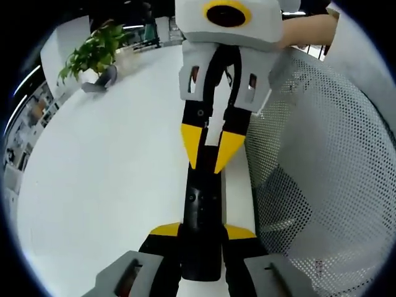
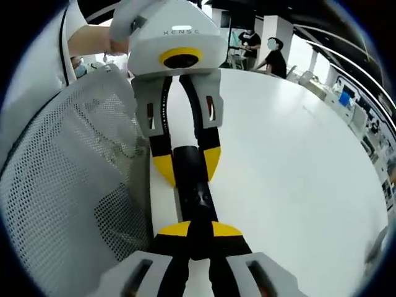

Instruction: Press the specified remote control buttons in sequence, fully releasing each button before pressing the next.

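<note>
A slim black remote [image 1: 201, 204] lies lengthwise on the white table [image 1: 111, 185], between two grippers that face each other. My left gripper [image 1: 202, 231] is shut on the remote's near end, one yellow tip on each long side. From the top of the left gripper view comes my right gripper [image 1: 206, 167], jaws almost together, tips down on the remote's far end. In the right gripper view the remote [image 2: 197, 198] runs away from my right gripper [image 2: 199, 230], whose shut tips rest on its face. Beyond it, the left gripper [image 2: 189, 173] clamps the remote's other end.
A white mesh chair back [image 1: 322, 161] stands close beside the remote, also seen as the mesh chair back [image 2: 68, 173]. A hand [image 1: 309, 28] holds the far gripper. A potted plant [image 1: 93, 52] stands at the table's far edge. People [image 2: 275, 59] stand beyond the table [image 2: 297, 161].
</note>
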`<state>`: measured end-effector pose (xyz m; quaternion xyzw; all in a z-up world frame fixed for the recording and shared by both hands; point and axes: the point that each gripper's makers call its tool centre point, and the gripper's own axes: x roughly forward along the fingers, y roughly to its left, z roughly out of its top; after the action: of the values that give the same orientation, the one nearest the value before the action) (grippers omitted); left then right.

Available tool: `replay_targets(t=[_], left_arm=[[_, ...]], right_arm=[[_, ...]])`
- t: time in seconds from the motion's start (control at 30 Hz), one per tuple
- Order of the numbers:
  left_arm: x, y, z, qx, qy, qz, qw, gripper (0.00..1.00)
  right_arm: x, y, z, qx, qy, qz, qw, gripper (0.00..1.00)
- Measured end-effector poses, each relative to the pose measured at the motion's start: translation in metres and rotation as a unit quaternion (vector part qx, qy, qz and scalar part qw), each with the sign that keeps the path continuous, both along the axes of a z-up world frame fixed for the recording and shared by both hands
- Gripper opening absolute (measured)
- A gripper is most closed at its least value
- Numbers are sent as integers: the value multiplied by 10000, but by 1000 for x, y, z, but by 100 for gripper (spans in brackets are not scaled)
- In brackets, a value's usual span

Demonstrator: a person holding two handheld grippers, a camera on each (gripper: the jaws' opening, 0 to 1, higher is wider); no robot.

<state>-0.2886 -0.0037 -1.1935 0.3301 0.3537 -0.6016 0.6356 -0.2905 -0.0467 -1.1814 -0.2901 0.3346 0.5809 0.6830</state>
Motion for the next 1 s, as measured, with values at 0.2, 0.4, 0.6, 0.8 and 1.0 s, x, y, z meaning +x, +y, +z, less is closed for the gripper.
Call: replay_targets(t=[0.2, 0.4, 0.6, 0.8, 1.0], left_arm=[[0, -2, 0, -83, 3, -14, 10000, 24], [0, -2, 0, -96, 19, -7, 10000, 24], [0, -2, 0, 15, 16, -55, 10000, 24], [0, -3, 0, -109, 24, -65, 9999, 24], [0, -2, 0, -149, 20, -68, 9999, 24]], right_arm=[[2, 2, -1, -17, 114, 172, 9998, 7], [0, 3, -2, -401, 129, 629, 9971, 7], [1, 4, -3, -771, 157, 879, 9930, 7], [0, 4, -5, -1232, 145, 860, 9885, 7], [0, 5, -2, -252, -107, 830, 9962, 8]])
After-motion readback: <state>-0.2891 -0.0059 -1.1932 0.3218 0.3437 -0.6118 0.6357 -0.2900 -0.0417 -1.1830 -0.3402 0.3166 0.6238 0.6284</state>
